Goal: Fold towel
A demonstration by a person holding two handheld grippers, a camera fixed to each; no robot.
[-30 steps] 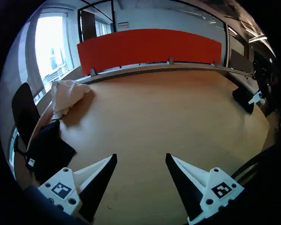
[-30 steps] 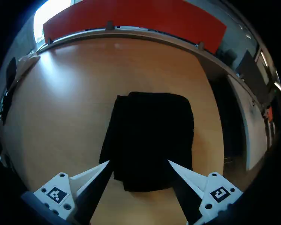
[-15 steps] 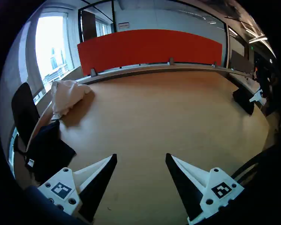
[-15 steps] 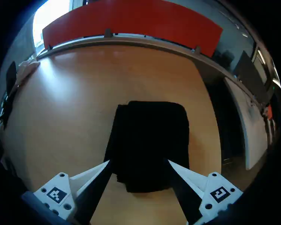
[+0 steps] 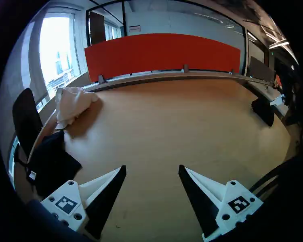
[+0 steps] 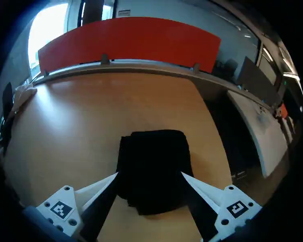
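Pale wooden counter (image 6: 78, 121), folded black cloth towel (image 6: 153, 157) lying just ahead of my open right tool (image 6: 149, 174).
Left tool (image 5: 151, 167) gapes too; I fear a one-sided grab drags the folds apart.

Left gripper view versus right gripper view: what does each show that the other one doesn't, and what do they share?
Left gripper view: the open left gripper and a dark cloth heaped at the near left. Right gripper view: the open right gripper over a folded black towel, with a white desk alongside. Shared: the wooden table, the red divider and the crumpled cream towel.
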